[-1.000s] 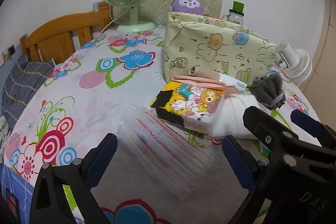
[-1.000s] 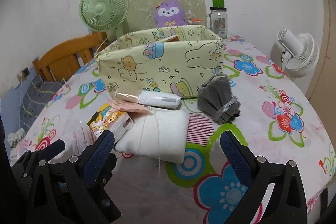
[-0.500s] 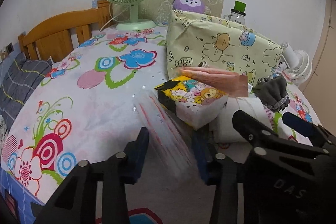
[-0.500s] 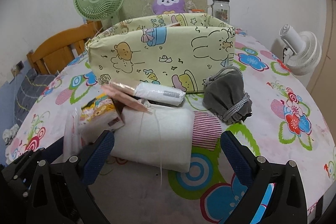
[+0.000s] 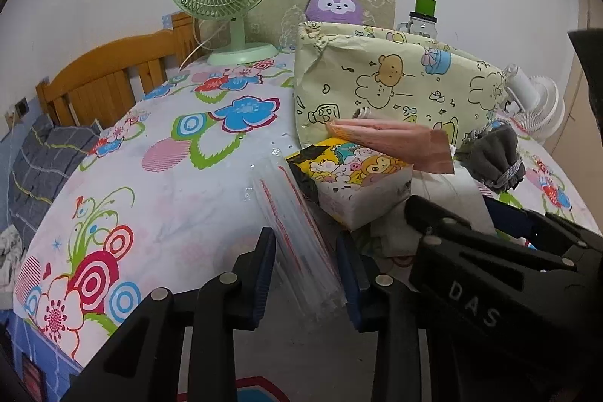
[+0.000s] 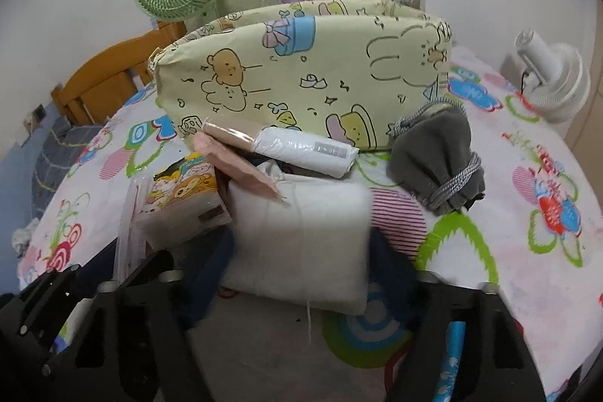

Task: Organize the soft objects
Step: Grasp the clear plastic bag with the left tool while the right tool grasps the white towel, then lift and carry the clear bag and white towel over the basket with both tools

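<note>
— Left gripper (image 5: 307,275): jaws closing, pads pressed against a stack of clear zip bags (image 5: 297,232) raised on edge off the flowered tablecloth (image 5: 158,176).

— Long axis of the bags?

— Runs away from the claw toward the cartoon tissue pack (image 5: 354,183), red seal lines along the same line.

— Right gripper (image 6: 299,262)?

— Jaws closing, blurred, either side of the white pillow-like pad (image 6: 301,240); contact impossible to confirm. Pad lies flat, long side across the jaws, just beside the tissue pack.

— Containers?

— Yellow cartoon fabric bin (image 6: 309,74) stands upright behind the pile; contents hidden by its wall. Grey drawstring pouch (image 6: 437,161) cinched shut, near the bin's front.
</note>
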Available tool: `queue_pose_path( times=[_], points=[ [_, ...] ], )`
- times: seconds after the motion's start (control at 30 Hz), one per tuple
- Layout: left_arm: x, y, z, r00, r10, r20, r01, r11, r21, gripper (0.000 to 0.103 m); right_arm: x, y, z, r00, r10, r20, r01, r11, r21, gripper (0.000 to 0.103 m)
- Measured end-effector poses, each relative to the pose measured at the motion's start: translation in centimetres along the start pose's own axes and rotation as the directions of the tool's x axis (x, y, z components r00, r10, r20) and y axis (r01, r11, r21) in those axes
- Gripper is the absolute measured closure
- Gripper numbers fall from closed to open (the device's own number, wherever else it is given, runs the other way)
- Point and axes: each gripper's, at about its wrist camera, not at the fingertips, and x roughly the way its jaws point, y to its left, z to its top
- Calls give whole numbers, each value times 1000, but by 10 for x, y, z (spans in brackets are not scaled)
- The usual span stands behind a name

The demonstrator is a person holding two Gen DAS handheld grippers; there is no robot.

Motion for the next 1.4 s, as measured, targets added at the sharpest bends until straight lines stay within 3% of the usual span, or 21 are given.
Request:
queue_pose_path(
  times=[0.2,0.3,0.63,1.4],
  points=[
    [-5,-5,-1,1000,-13,8,13,1000,-5,75,-6,-5,-1,1000,-27,12,27,1000,-3,71],
    [-9,-5,-1,1000,-7,20,7,1000,-9,77,-11,-8,-2,1000,-18,15,18,1000,4,75],
    [-29,-4,3,997,17,70,-15,1000,-24,82,-37,-16,-3,997,-14,71,12,1000,29,77],
    [-61,-27,32,990,-42,134,41,999,9,83,-88,-29,22,982,-36,186,26,998,57,80]
  ],
)
